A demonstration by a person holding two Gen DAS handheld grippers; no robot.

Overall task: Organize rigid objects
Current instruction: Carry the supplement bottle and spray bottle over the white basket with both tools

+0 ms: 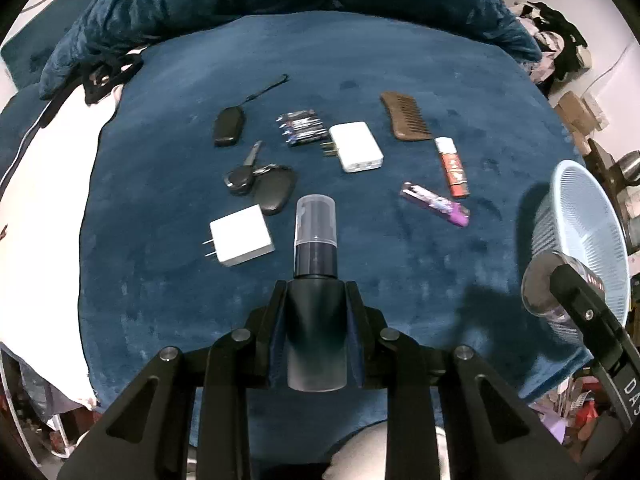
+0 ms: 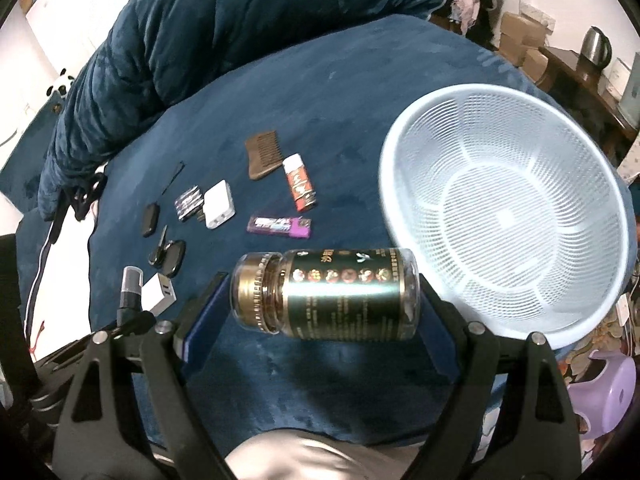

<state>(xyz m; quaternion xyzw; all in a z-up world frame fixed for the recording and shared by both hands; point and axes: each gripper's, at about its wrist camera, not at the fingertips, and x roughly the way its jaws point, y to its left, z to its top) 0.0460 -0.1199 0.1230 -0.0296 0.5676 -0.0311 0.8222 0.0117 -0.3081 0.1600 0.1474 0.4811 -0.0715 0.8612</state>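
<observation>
The left gripper pinches a dark spray bottle by its smooth body, cap jutting past the jaws; light and stiff, I judge, but slippery. The right gripper clamps a jar end to end, lying crosswise between wide jaws: heavier probably, apt to pivot. The basket sits just right of it. Both grippers tilt steeply down over the blanket.
</observation>
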